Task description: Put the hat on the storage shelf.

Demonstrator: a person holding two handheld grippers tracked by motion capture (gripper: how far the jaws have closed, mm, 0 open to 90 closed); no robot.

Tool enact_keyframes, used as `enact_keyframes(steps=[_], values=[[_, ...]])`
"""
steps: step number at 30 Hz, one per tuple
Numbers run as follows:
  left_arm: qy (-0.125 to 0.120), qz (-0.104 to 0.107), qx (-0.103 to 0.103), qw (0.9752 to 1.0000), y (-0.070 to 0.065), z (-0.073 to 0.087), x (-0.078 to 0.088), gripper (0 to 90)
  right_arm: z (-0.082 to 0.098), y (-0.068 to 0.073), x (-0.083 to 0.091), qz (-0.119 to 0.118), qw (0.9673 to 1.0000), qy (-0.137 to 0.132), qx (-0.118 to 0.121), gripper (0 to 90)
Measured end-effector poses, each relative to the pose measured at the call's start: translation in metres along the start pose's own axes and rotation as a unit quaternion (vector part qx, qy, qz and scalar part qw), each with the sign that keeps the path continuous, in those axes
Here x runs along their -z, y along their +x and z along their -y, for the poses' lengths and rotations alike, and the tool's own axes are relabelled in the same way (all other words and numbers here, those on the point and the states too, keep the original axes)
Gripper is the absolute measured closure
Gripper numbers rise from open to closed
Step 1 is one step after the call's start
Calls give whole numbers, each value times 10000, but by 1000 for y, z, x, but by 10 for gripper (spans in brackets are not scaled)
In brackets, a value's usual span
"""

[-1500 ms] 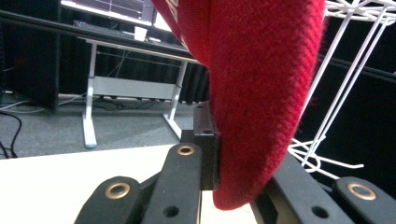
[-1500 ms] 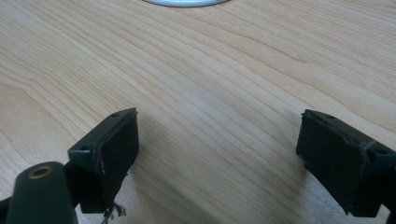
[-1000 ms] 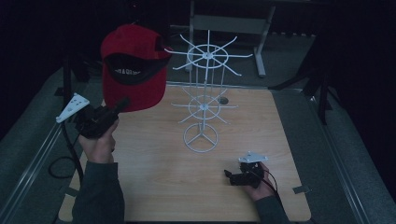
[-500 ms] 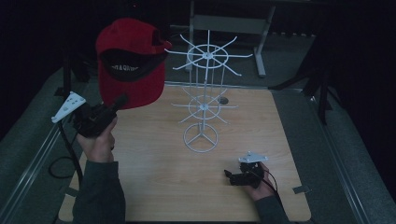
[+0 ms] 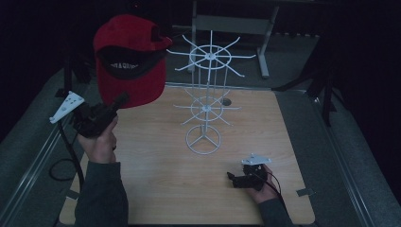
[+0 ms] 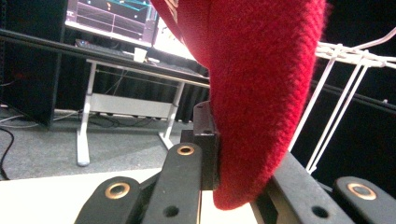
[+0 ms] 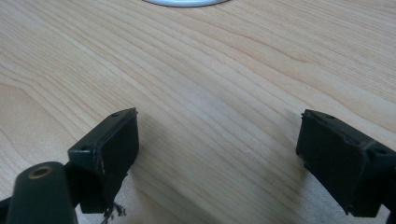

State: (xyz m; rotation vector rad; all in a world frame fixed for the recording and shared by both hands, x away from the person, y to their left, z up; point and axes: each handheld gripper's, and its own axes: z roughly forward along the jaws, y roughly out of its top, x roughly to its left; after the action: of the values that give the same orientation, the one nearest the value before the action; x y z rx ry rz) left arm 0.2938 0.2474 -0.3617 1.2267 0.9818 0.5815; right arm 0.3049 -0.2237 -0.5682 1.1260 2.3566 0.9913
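1. Red cap (image 5: 128,66) held up in the air at the far left, above the worktop (image 5: 156,189), brim side low, just left of the white wire rack (image 5: 206,101).
2. My left gripper (image 5: 118,101) is clamped on the cap's lower edge; in the left gripper view the red fabric (image 6: 261,93) sits pinched between the black jaws.
3. Rack stands upright mid-worktop on its ring base.
4. My right gripper (image 5: 235,178) rests low near the front right edge, jaws spread wide, nothing between them, bare wood (image 7: 215,107) beneath.
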Motion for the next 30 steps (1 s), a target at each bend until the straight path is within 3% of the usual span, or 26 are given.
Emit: enact_keyframes(steps=[16,30], values=[[-95,141,-77,9998,-4,-2,3,858,0,0,0,-3,10000,6,-6,129],[-112,213,-272,9993,-12,-1,9,858,0,0,0,-2,10000,9,-1,129]])
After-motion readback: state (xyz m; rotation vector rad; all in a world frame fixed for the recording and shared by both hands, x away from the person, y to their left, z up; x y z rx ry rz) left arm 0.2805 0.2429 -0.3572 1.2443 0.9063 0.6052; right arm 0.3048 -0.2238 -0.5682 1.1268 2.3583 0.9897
